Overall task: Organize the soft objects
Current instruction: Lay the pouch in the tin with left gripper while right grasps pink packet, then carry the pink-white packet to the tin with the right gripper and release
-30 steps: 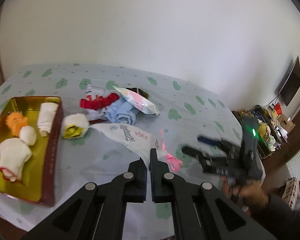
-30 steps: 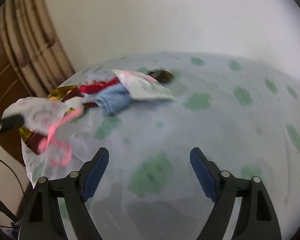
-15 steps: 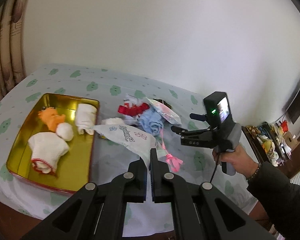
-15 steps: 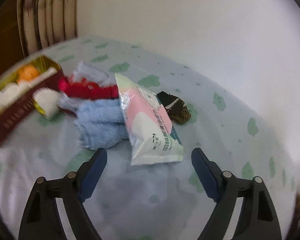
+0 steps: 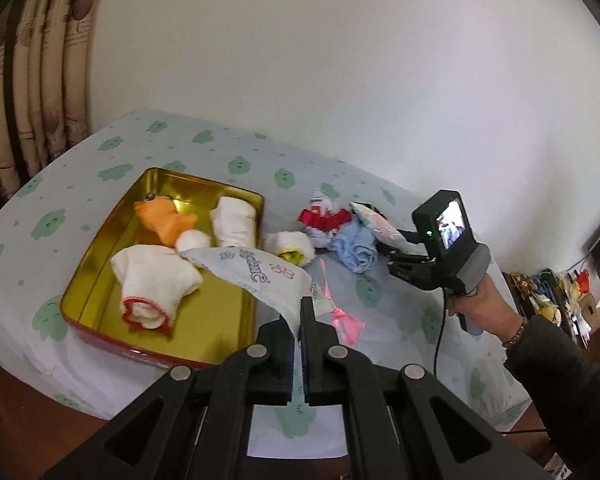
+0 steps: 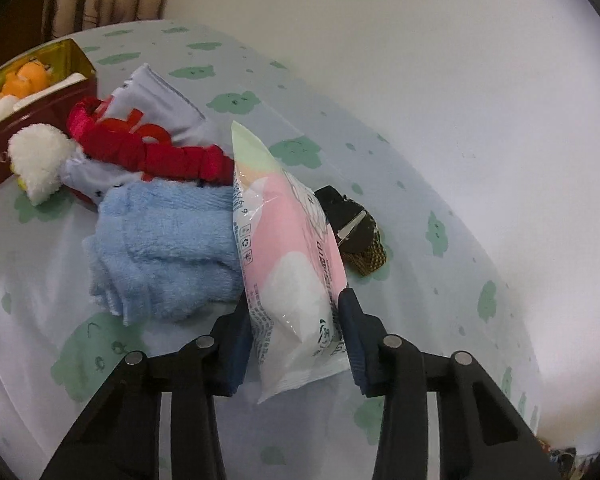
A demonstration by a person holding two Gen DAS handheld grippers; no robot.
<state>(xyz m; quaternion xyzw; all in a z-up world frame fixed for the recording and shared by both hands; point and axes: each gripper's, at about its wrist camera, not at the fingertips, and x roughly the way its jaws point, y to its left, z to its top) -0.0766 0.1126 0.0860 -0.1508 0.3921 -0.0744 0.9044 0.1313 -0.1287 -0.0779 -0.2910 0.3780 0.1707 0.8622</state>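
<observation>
Pinching the near corner of a thin white cloth pouch [image 5: 256, 276] printed with small flowers and lettering, your left tool [image 5: 299, 312] has its jaws pressed fully together, and the pouch's pink ribbon drawstring [image 5: 340, 318] dangles just beside them; the pouch stretches away from the tool over the near right corner of the shallow gold metal tray with a red outer wall [image 5: 100, 322], above the surface. Your right tool [image 6: 296, 320] has just been closing its jaws, and they now sit against both sides of a pastel pink, green and white plastic packet [image 6: 288, 280], gripping its near end while the rest lies on the pale blue tablecloth with green cloud shapes [image 6: 420, 216]. In the left wrist view your right hand [image 5: 480, 304] holds that tool's grey handle, beside the pile.

Inside the tray lie a white knitted glove with a red cuff edge [image 5: 152, 284], an orange plush toy [image 5: 164, 220], a small white fluffy ball [image 5: 192, 240] and a rolled white cloth [image 5: 234, 222]. Just outside the tray's right wall sits a white fluffy piece with yellow inside [image 5: 290, 246]. Next to the packet rests a folded light blue terry towel [image 6: 168, 244], touching its left side, with a red satin scrunchie [image 6: 148, 148] on pale printed fabric [image 6: 160, 100] behind it. A dark brown hair clip with a metal clasp [image 6: 354, 232] lies just right of the packet
</observation>
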